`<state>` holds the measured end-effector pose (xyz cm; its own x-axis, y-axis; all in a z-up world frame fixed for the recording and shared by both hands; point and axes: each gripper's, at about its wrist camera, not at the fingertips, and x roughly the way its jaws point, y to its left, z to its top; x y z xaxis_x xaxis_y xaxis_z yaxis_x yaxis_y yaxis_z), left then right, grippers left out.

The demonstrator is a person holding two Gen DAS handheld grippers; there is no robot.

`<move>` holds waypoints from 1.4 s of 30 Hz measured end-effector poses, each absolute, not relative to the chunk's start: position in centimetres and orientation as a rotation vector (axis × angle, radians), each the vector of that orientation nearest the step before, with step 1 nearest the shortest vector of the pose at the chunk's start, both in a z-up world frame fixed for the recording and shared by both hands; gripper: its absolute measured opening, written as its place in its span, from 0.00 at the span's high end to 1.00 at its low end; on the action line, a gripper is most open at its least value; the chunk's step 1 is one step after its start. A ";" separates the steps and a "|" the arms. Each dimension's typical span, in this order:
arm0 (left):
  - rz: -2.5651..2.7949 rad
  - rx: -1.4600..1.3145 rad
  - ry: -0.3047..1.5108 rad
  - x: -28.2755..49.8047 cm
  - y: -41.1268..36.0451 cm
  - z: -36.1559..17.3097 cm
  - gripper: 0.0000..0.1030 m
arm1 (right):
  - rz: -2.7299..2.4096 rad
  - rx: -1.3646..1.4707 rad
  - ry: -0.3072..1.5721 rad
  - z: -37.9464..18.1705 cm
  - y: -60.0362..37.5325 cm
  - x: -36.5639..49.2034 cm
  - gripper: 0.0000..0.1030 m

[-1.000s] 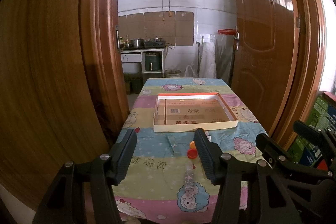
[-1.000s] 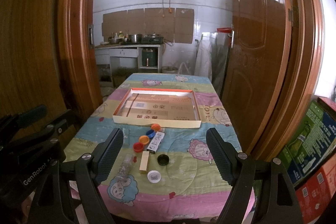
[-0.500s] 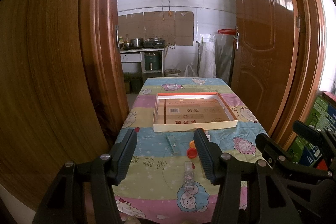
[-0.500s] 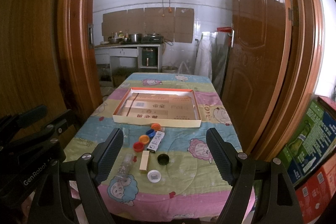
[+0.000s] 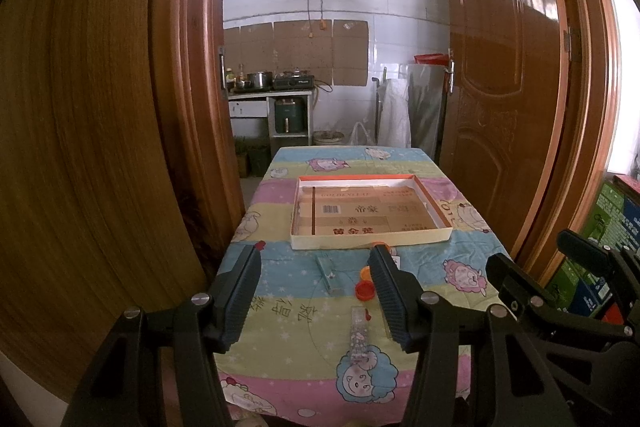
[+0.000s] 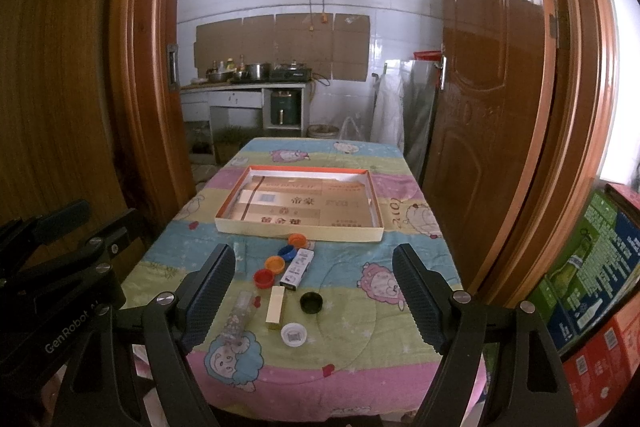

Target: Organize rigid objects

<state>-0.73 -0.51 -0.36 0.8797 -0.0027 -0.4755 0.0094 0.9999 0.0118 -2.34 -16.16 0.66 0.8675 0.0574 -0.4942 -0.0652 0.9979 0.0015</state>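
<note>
A shallow cardboard tray (image 6: 300, 229) (image 5: 372, 239) lies on the table's middle, nothing loose in it. In front of it lie small objects: a red cap (image 6: 264, 278) (image 5: 365, 290), orange caps (image 6: 275, 262) (image 6: 297, 239), a blue cap (image 6: 286, 251), a black cap (image 6: 311, 303), a white cap (image 6: 294, 334), a white printed box (image 6: 297, 268), a cream block (image 6: 276, 313), a clear tube (image 6: 237, 319) (image 5: 358, 333) and a teal stick (image 5: 328, 273). My left gripper (image 5: 316, 291) and right gripper (image 6: 314, 295) are open and empty, held above the table's near edge.
The table wears a striped cartoon cloth (image 6: 384, 311). Wooden door panels stand at the left (image 5: 100, 147) and right (image 6: 492, 107). Printed cartons (image 6: 592, 267) are stacked at the right. A kitchen counter (image 6: 248, 87) stands behind.
</note>
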 end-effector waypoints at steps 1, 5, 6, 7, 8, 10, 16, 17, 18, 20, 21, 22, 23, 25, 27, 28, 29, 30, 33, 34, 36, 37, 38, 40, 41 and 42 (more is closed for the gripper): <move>-0.007 0.014 0.497 -0.8 -0.6 -0.4 0.46 | 0.064 -0.016 0.517 0.7 -16.1 -2.3 0.20; -0.011 0.013 0.505 -0.8 -0.7 -0.7 0.46 | 0.065 -0.015 0.520 0.6 -16.2 -2.3 0.20; -0.013 0.012 0.508 -0.8 -0.7 -0.8 0.46 | 0.066 -0.014 0.522 0.5 -16.2 -2.4 0.20; -0.014 0.011 0.511 -0.8 -0.7 -0.9 0.46 | 0.066 -0.014 0.523 0.5 -16.2 -2.4 0.20; -0.017 0.010 0.516 -0.6 -0.6 -0.9 0.46 | 0.066 -0.014 0.526 0.4 -16.3 -2.2 0.20; -0.022 0.009 0.526 -0.5 -0.7 -1.1 0.46 | 0.067 -0.012 0.531 0.3 -16.5 -2.0 0.20; -0.032 -0.001 0.548 0.1 -0.4 -1.8 0.46 | 0.066 -0.001 0.549 -0.4 -17.1 -1.2 0.20; -0.034 -0.010 0.553 0.3 -0.2 -2.1 0.46 | 0.064 0.002 0.551 -0.6 -17.2 -1.1 0.20; -0.040 -0.021 0.560 0.5 0.1 -2.4 0.46 | 0.061 0.006 0.555 -0.9 -17.5 -0.8 0.20; -0.047 -0.035 0.578 1.1 0.5 -3.0 0.46 | 0.052 0.017 0.566 -1.5 -17.9 -0.3 0.20; -0.048 -0.039 0.589 1.5 0.6 -3.5 0.46 | 0.047 0.022 0.573 -1.9 -18.2 -0.1 0.20; -0.050 -0.043 0.599 1.8 0.8 -3.9 0.46 | 0.040 0.024 0.582 -2.4 -18.5 0.2 0.20; -0.053 -0.047 0.611 2.1 0.9 -4.5 0.46 | 0.033 0.026 0.592 -2.9 -18.8 0.5 0.20; -0.063 -0.046 0.634 2.7 0.9 -5.6 0.46 | 0.030 0.030 0.614 -4.1 -19.2 1.2 0.20; -0.074 -0.040 0.654 3.2 0.7 -6.9 0.46 | 0.044 0.040 0.630 -5.4 -19.7 1.6 0.20; -0.085 -0.037 0.666 3.5 0.7 -7.6 0.46 | 0.058 0.049 0.637 -6.1 -19.8 1.8 0.20; -0.099 -0.033 0.677 3.7 0.5 -8.3 0.46 | 0.069 0.057 0.650 -6.9 -19.9 2.0 0.20; -0.106 -0.028 0.689 3.9 0.5 -9.0 0.46 | 0.080 0.065 0.666 -7.7 -20.0 2.3 0.20; -0.139 -0.010 0.730 4.5 -0.1 -11.4 0.46 | 0.106 0.051 0.710 -10.2 -19.7 2.8 0.20; -0.147 -0.003 0.738 4.6 -0.4 -11.9 0.46 | 0.112 0.038 0.723 -11.1 -19.5 2.9 0.20; -0.158 0.009 0.747 5.1 -0.9 -12.8 0.46 | 0.120 0.022 0.742 -12.5 -19.5 3.1 0.20; -0.166 0.017 0.753 5.4 -1.2 -13.3 0.46 | 0.122 0.019 0.751 -13.0 -19.5 3.2 0.20; -0.171 0.020 0.757 5.7 -1.4 -13.6 0.46 | 0.125 0.019 0.759 -13.4 -19.5 3.2 0.20; -0.183 0.026 0.775 6.3 -1.6 -14.3 0.46 | 0.132 0.021 0.775 -14.3 -19.7 3.4 0.20; -0.189 0.028 0.788 6.7 -1.8 -14.7 0.46 | 0.136 0.023 0.782 -14.6 -19.8 3.4 0.20; -0.197 0.029 0.799 7.0 -1.9 -15.1 0.46 | 0.141 0.025 0.788 -14.9 -19.8 3.5 0.20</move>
